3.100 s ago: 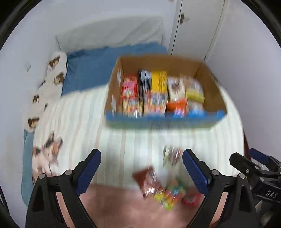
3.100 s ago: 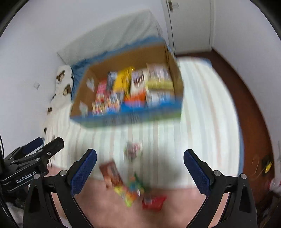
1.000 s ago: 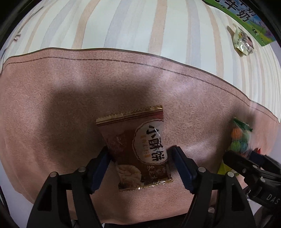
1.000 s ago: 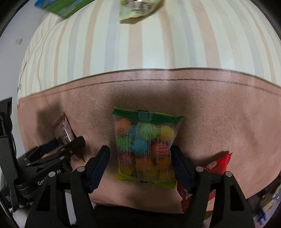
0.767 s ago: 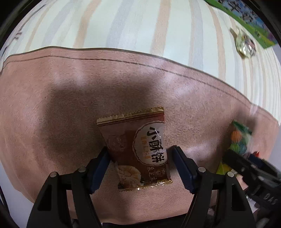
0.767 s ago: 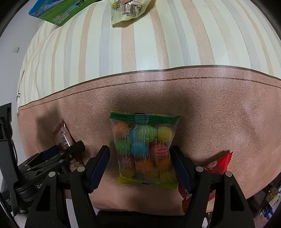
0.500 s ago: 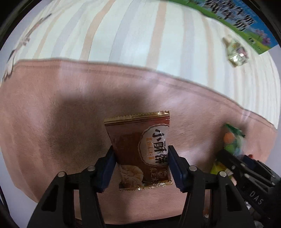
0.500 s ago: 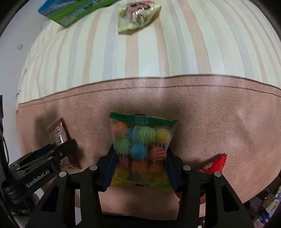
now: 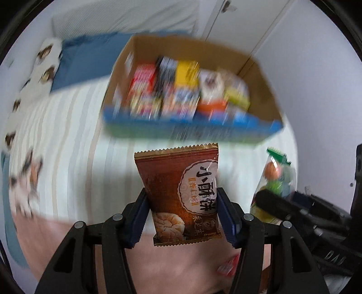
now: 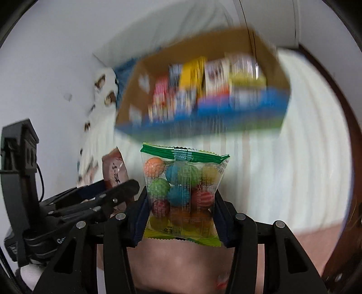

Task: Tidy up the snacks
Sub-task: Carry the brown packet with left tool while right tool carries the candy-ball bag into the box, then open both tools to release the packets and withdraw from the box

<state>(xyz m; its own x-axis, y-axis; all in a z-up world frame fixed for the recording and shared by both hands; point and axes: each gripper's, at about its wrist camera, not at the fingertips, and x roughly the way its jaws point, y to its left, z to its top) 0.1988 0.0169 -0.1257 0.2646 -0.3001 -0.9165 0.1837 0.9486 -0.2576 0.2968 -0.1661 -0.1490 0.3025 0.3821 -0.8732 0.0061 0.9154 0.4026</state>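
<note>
Beyond both grippers, the cardboard box (image 9: 260,67) is seen ahead on the striped bed; the brown biscuit packet (image 9: 181,194) is clamped upright by the left gripper (image 9: 182,219), the candy bag (image 10: 183,192) by the right gripper (image 10: 181,217).

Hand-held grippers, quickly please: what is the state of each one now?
Left hand-held gripper: closed on brown packet.
Right hand-held gripper: closed on candy bag.

Striped bedspread (image 9: 74,135) ahead of the fingers, pink blanket (image 10: 185,266) beneath them. White walls (image 9: 316,74) (door (image 9: 239,20) far ahead). Blue pillow (image 9: 83,58) beyond, left. Brown floor (image 10: 353,158) right.
</note>
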